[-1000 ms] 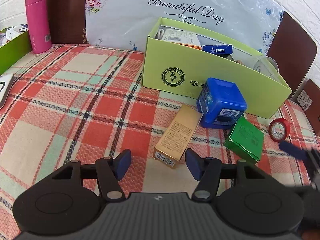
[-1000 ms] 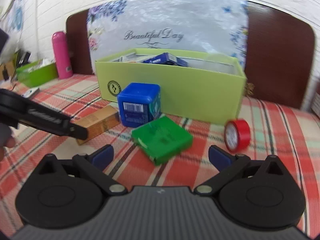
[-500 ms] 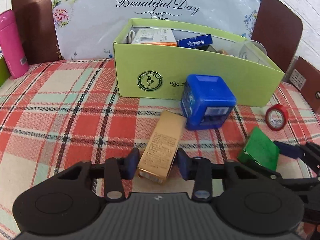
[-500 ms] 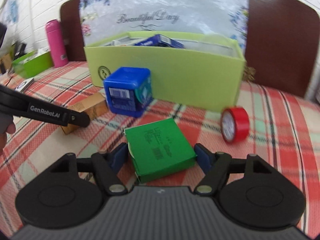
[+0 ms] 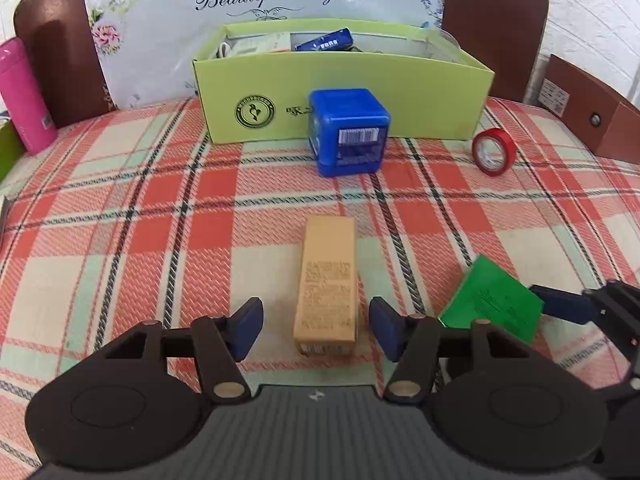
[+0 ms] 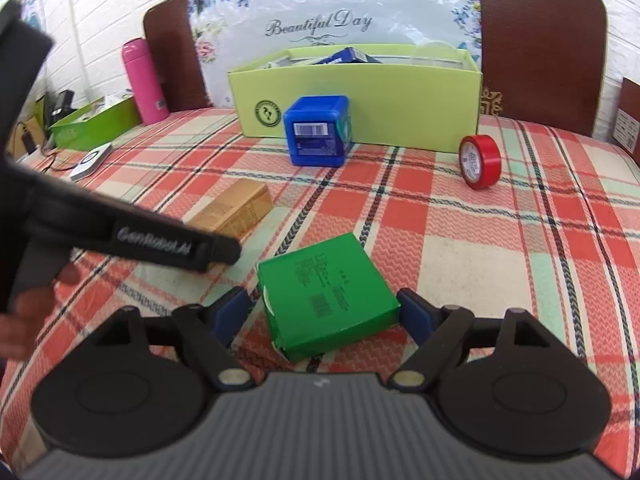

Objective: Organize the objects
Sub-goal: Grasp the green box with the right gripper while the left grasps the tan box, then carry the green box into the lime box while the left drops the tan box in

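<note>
Both our tongs are opening, left gripper (image 5: 316,328) straddling the tan box (image 5: 327,288) at lower centre, right gripper (image 6: 324,314) around the green box (image 6: 326,294) untouched, so closing off-centre could skew either box.

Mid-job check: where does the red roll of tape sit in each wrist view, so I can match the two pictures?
Left wrist view: the red roll of tape stands on edge at upper right, on the plaid cloth off the right end of the light green cardboard box.
Right wrist view: the tape stands right of centre, upper half.
Shared landmark: the blue plastic cube before the box.
</note>
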{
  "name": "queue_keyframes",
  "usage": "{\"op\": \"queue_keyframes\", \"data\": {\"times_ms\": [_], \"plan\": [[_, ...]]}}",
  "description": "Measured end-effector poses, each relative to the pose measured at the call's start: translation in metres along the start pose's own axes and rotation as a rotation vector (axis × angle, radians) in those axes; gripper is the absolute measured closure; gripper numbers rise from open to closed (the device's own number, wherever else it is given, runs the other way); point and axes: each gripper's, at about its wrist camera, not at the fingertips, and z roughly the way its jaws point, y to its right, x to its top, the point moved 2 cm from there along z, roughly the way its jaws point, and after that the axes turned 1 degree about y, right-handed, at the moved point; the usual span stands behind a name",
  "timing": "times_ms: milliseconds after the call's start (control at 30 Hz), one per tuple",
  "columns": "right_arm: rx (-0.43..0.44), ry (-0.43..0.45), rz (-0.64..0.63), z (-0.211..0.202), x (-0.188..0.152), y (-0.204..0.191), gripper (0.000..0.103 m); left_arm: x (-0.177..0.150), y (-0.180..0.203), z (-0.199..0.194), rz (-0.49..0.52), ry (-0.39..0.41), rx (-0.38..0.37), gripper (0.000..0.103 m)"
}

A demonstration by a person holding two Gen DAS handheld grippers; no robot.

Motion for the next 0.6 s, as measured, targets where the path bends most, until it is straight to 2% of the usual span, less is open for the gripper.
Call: {"op": "queue_keyframes", "data": {"times_ms": [133,367,433,600], "plan": [[0.0,0.011,-0.065,-0.001,-0.001,-0.001,0.022,0.007,0.003,0.005,0.004,-0.007,-0.014,0.05],[0.054,0.004,-0.112,0.008,-0.004,-0.002,0.029,0.008,0.007,0.01,0.012,-0.013,-0.009,0.05],[0.055,0.005,-0.117,0.01,-0.003,-0.002,0.034,0.008,0.005,0.011,0.002,-0.014,-0.01,0.05],[0.052,0.011,-0.113,0.012,-0.004,-0.003,0.035,0.008,0.003,0.013,-0.003,-0.011,-0.012,0.05]]}}
